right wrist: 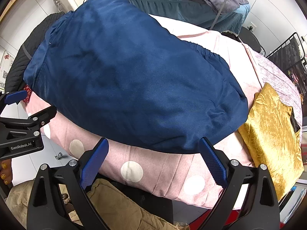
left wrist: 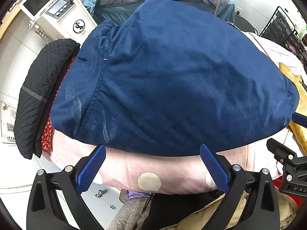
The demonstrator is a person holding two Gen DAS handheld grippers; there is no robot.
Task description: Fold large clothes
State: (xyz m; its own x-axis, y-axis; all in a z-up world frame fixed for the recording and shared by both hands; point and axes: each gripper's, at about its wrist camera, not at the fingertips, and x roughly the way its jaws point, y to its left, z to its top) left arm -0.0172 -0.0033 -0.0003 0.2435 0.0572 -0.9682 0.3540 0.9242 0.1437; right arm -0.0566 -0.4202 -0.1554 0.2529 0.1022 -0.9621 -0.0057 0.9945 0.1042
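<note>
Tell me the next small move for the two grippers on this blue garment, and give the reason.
Probably ease both forward and close on the near edge of the blue garment. The left gripper and the right gripper are both open and empty, their fingertips just short of that hem, which lies flat on the pink dotted cover.

Your grippers [left wrist: 152,147] [right wrist: 153,140] are black, silver-screwed, with blue knurled pads [left wrist: 90,169]; one reads "GenRobot.AI"
</note>
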